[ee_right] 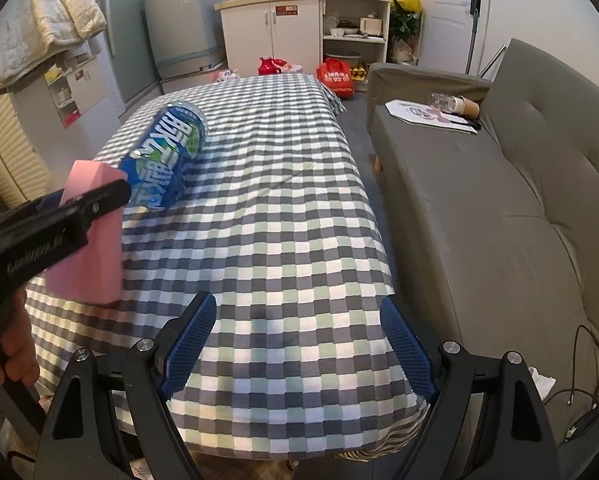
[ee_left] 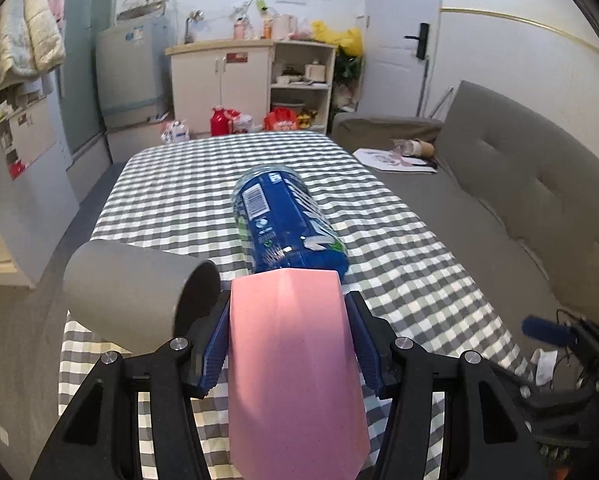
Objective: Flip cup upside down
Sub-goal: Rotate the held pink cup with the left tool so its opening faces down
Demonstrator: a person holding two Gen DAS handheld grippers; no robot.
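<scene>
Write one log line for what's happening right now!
left gripper: shut on pink cup, held above table | right gripper: open, empty | bottle: lying on table

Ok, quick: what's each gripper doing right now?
Left gripper: shut on the pink cup, held above the table.
Right gripper: open, holding nothing.

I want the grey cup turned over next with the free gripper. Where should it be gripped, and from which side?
Grip the grey cup across its round wall near the middle, coming from above. It lies on its side, mouth toward the left gripper holding the pink cup, so the wall is the open face. The right gripper is open.
</scene>
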